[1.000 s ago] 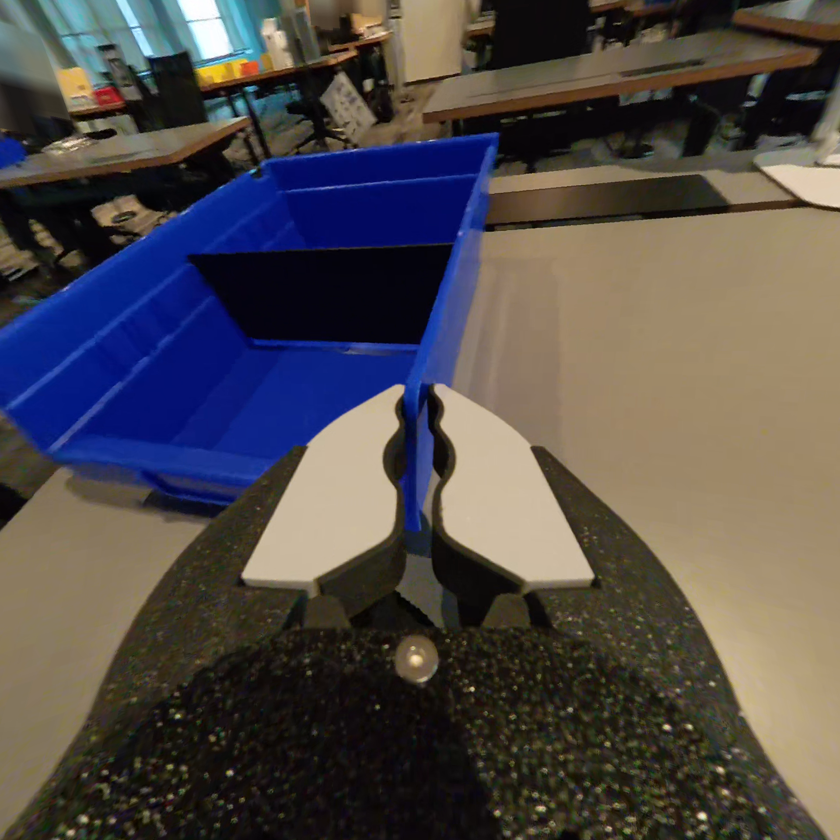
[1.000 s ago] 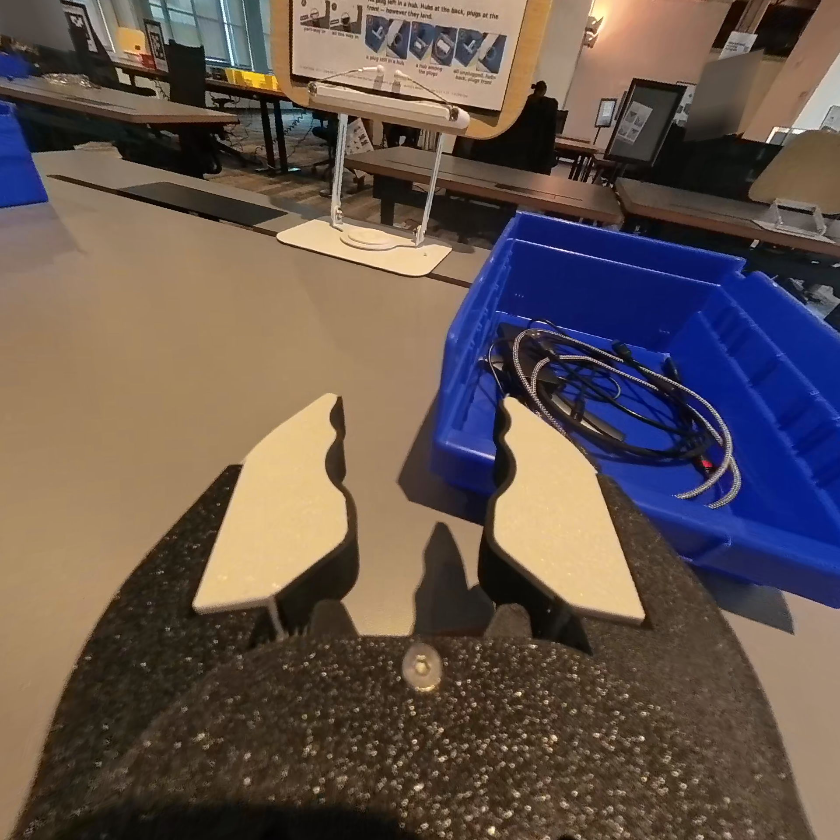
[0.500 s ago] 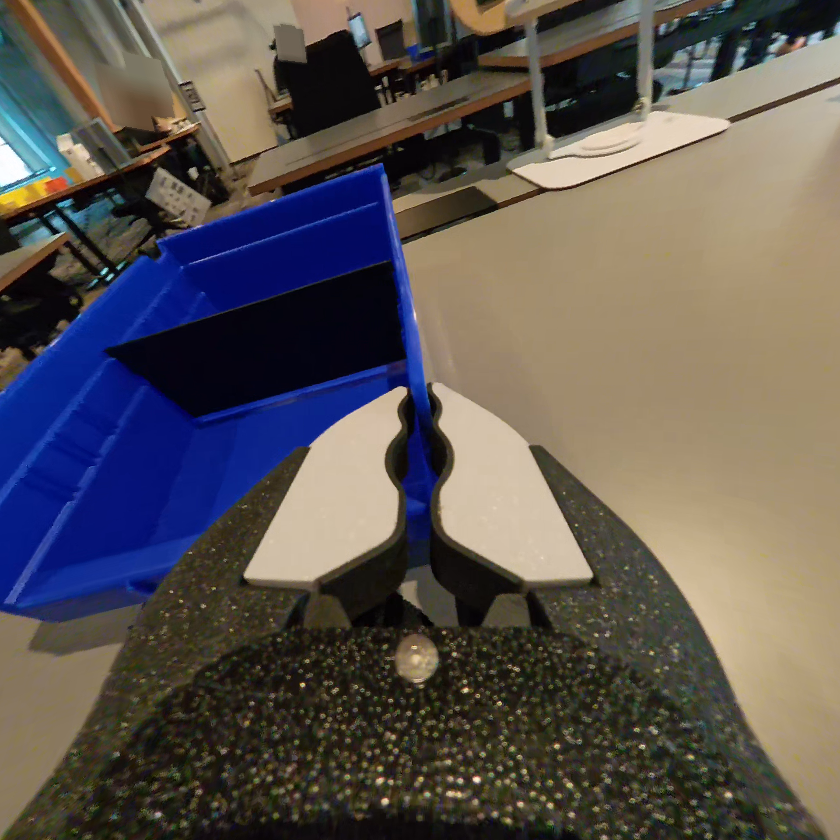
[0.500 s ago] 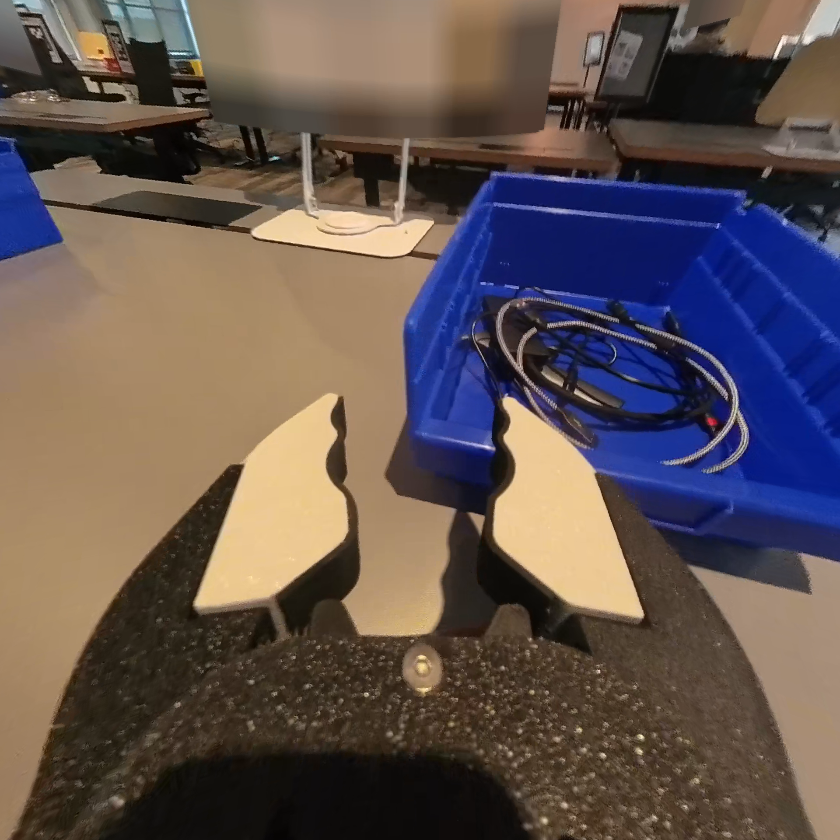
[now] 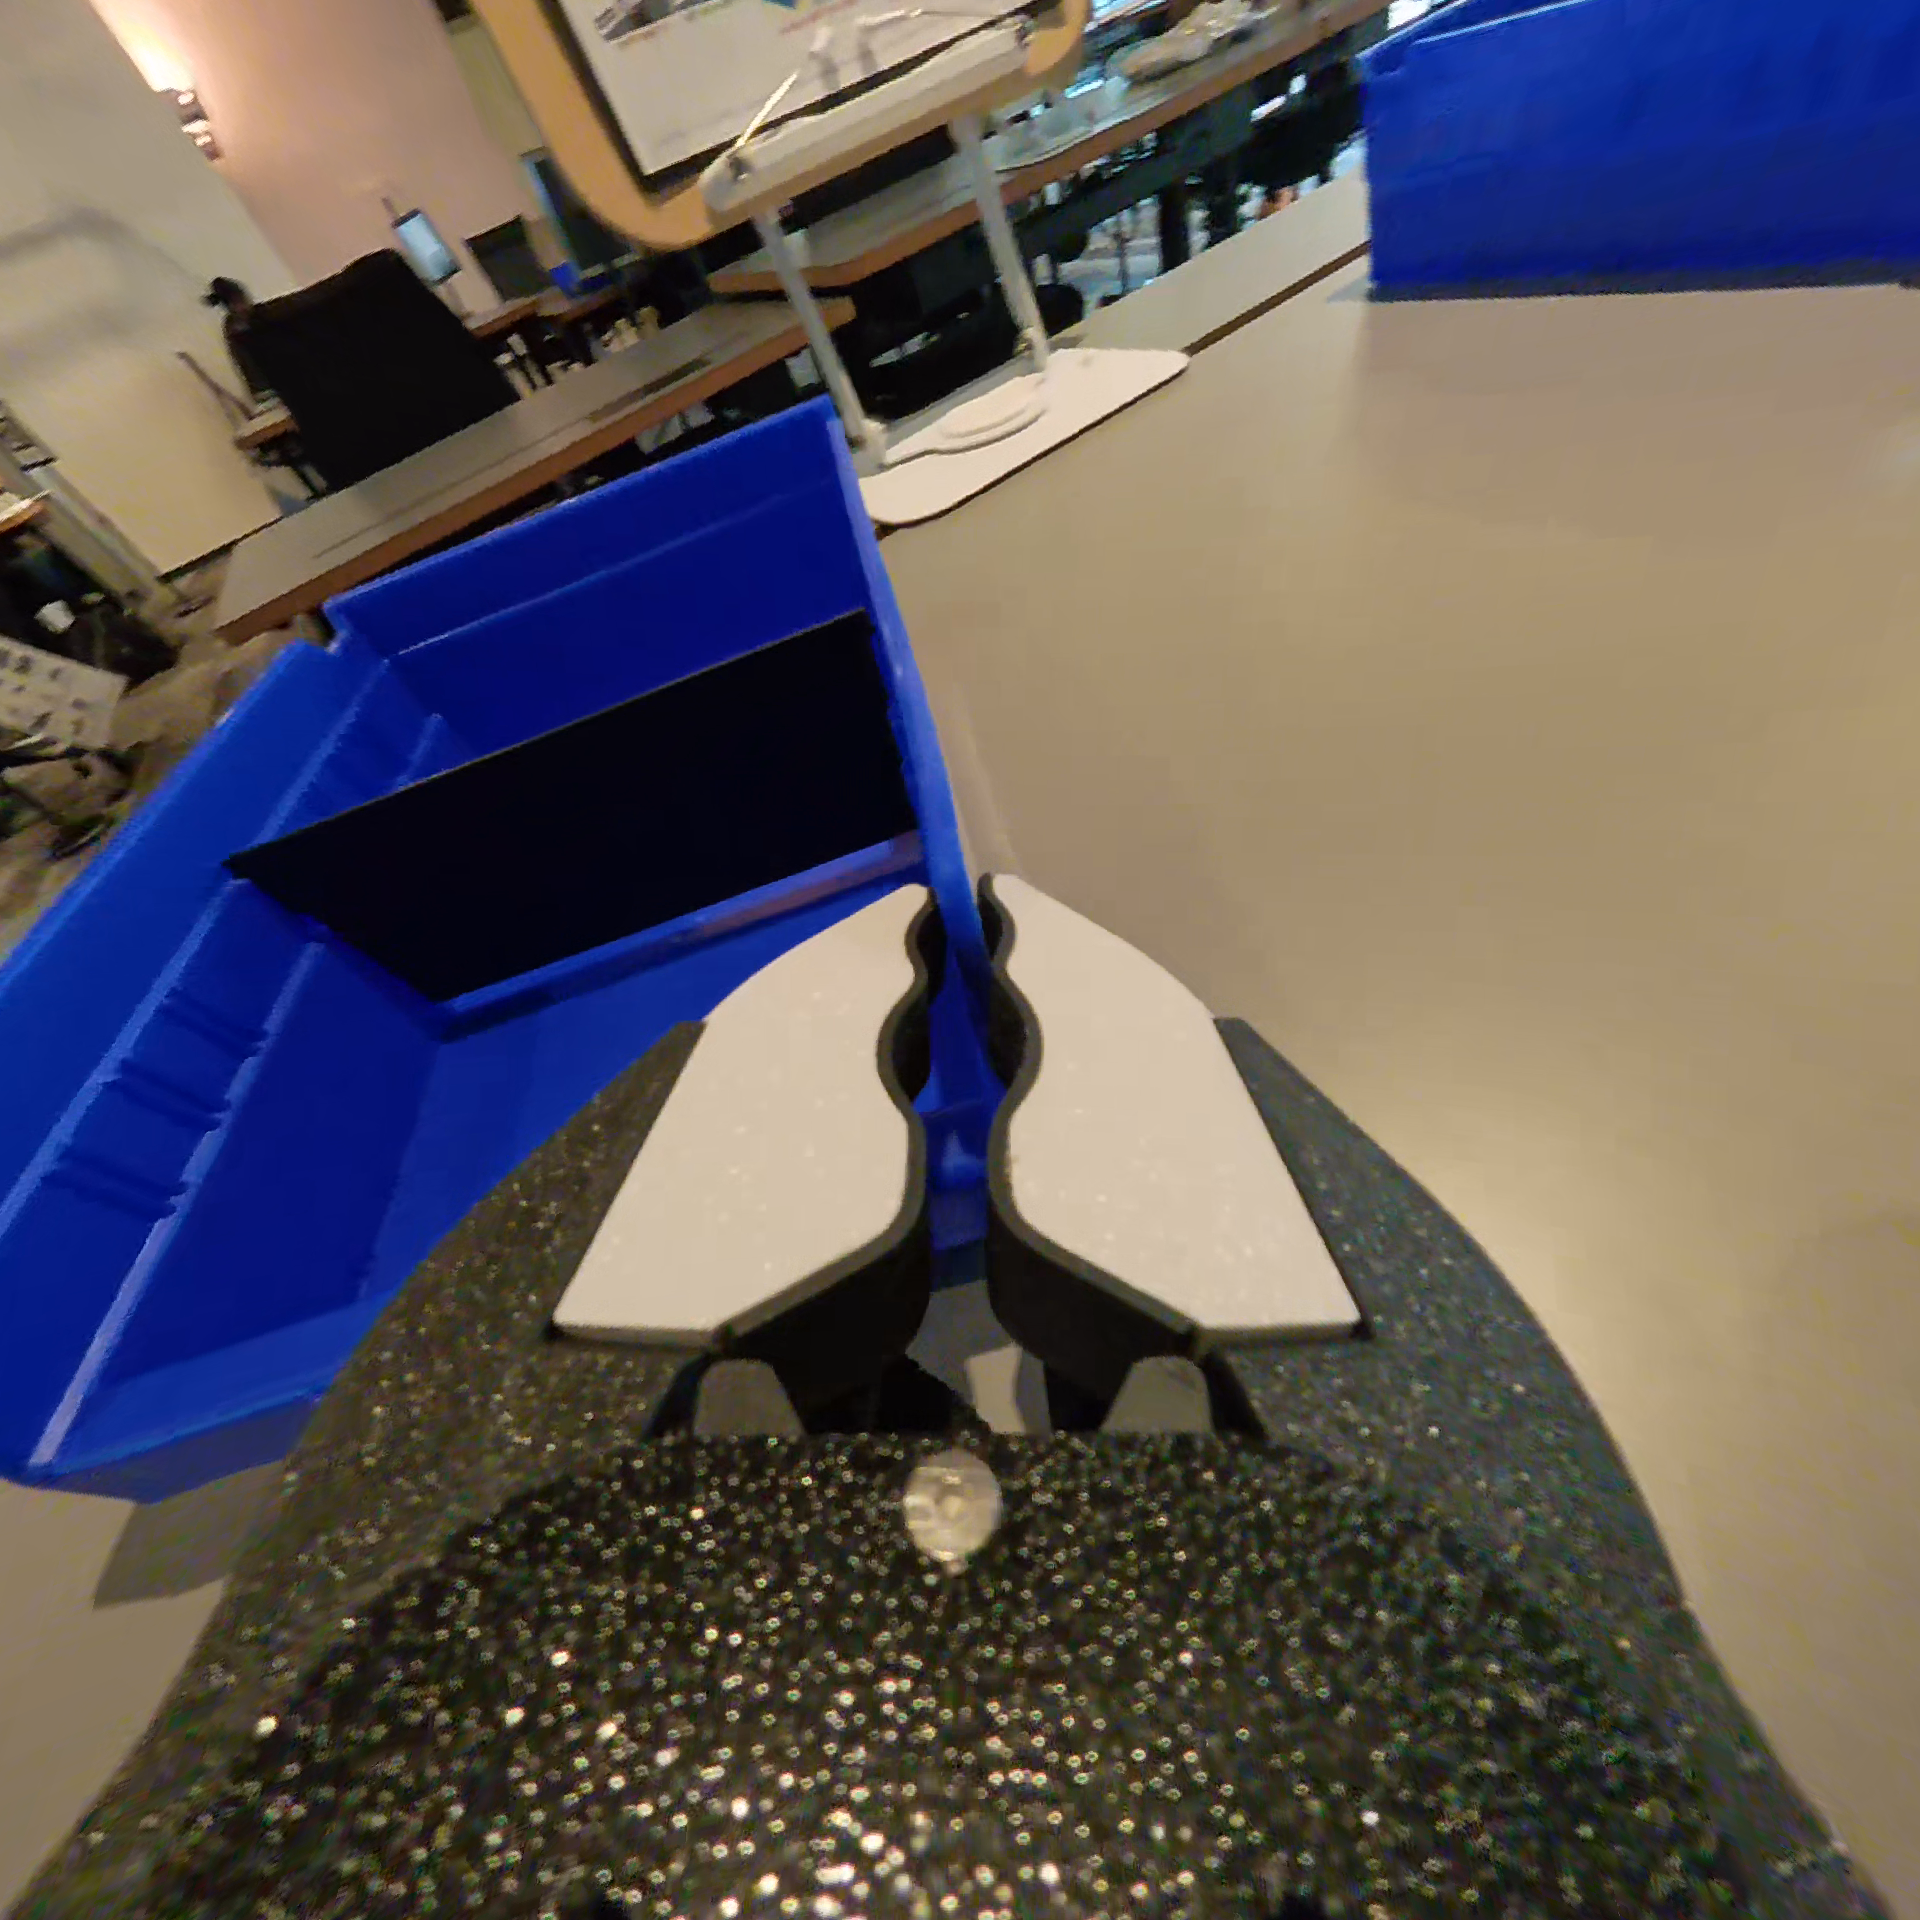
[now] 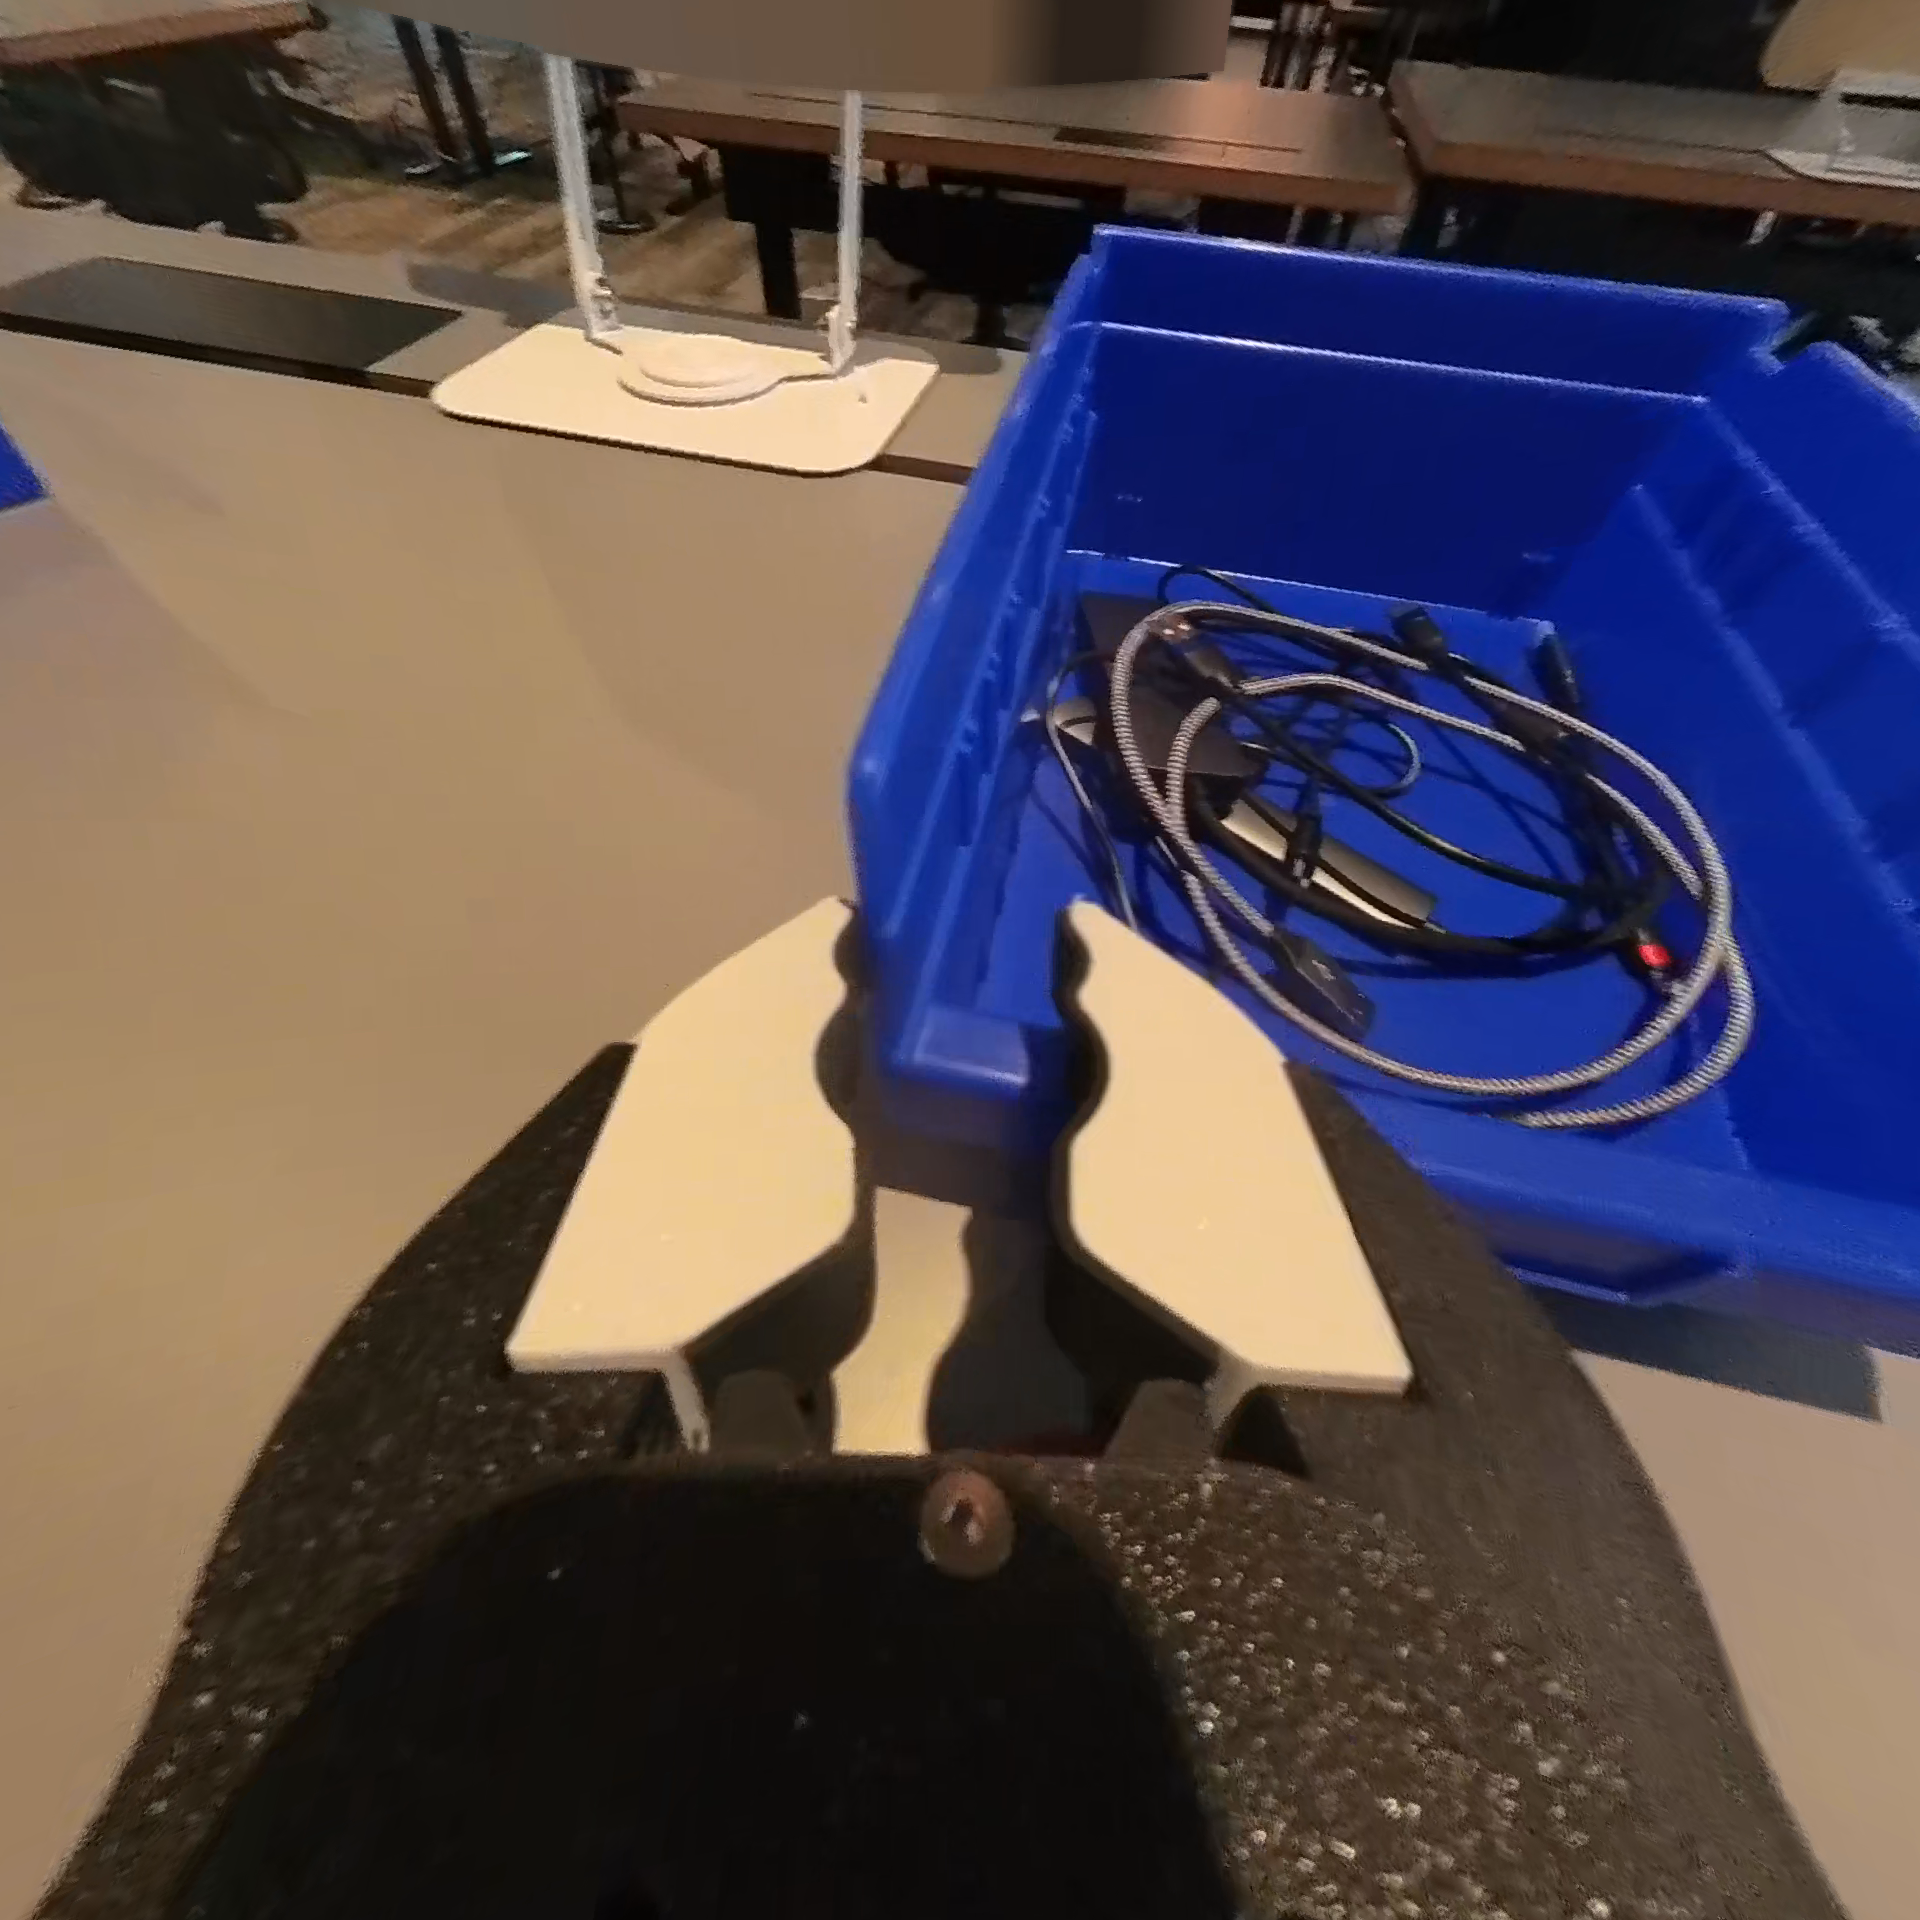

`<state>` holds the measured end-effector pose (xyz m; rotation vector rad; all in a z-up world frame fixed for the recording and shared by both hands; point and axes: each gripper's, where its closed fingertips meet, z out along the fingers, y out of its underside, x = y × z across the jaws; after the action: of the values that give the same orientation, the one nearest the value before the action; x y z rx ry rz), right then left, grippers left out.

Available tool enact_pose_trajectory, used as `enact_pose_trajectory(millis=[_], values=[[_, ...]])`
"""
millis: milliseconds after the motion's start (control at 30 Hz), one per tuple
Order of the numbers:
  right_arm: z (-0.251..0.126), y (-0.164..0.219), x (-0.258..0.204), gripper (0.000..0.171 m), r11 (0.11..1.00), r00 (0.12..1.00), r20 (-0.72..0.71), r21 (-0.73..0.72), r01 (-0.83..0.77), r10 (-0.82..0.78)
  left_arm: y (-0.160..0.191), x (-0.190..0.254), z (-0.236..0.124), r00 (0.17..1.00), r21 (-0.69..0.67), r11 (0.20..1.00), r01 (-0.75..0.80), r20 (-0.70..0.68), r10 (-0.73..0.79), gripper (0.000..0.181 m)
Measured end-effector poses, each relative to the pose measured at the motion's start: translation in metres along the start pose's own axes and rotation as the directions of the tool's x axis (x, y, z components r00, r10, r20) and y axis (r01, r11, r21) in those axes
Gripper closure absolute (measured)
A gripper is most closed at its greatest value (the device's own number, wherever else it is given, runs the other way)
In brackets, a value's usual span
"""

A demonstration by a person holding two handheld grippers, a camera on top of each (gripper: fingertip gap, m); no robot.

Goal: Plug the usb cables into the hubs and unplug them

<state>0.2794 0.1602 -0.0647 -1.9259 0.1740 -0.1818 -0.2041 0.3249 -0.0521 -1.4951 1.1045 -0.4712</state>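
Observation:
My left gripper [image 5: 958, 914] is shut on the right wall of an empty blue bin [image 5: 260, 1091] that has a black divider [image 5: 582, 800] across it. In the right wrist view a second blue bin [image 6: 1351, 436] holds a tangle of black and braided grey usb cables [image 6: 1455, 862] and a dark hub [image 6: 1320, 862]. My right gripper [image 6: 956, 920] is open, with its fingers on either side of that bin's near left corner. The second bin's corner also shows far right in the left wrist view [image 5: 1662, 145].
Both bins stand on a grey table [image 6: 364, 779]. A white stand with a flat base [image 6: 686, 390] and two thin legs sits at the table's far edge and also shows in the left wrist view [image 5: 997, 416]. Other desks and chairs stand beyond.
My left gripper has swung the empty bin around while holding its wall. My right gripper has moved forward to the cable bin, so its open fingers now straddle the near left corner.

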Motion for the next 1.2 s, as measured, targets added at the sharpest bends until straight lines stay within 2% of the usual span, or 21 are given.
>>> enact_pose_trajectory(millis=[33, 67, 100, 367, 700, 900, 1200], values=[[0.000, 0.000, -0.003, 0.147, 1.000, 1.000, 0.020, 0.000, 0.009, -0.009, -0.002, 0.005, 0.000, 1.000, 0.008, 1.000, -0.008, -0.027, 0.008, 0.176], [0.000, 0.000, -0.005, 0.158, 1.000, 0.999, 0.028, 0.000, 0.019, -0.019, -0.003, 0.010, 0.000, 0.998, 0.017, 1.000, -0.013, -0.055, 0.014, 0.175], [0.000, 0.001, -0.004, 0.162, 1.000, 1.000, 0.014, -0.002, 0.027, -0.027, -0.005, 0.015, 0.000, 0.996, 0.027, 1.000, -0.017, -0.084, 0.019, 0.175], [-0.001, 0.001, -0.004, 0.162, 1.000, 0.997, 0.070, -0.006, 0.024, -0.023, -0.018, 0.057, -0.009, 0.947, 0.117, 0.991, -0.059, -0.308, 0.093, 0.177], [-0.014, -0.003, -0.014, 0.164, 0.995, 0.988, 0.128, 0.044, 0.084, -0.089, -0.033, 0.103, -0.031, 0.829, 0.248, 0.966, -0.069, -0.525, 0.193, 0.177], [-0.023, -0.005, -0.037, 0.164, 0.988, 0.962, 0.233, 0.095, 0.123, -0.142, -0.036, 0.122, -0.043, 0.756, 0.286, 0.956, -0.060, -0.612, 0.230, 0.177], [-0.032, 0.001, -0.081, 0.166, 0.967, 0.860, 0.443, 0.139, 0.214, -0.254, -0.040, 0.149, -0.071, 0.598, 0.345, 0.939, 0.003, -0.753, 0.275, 0.176]])
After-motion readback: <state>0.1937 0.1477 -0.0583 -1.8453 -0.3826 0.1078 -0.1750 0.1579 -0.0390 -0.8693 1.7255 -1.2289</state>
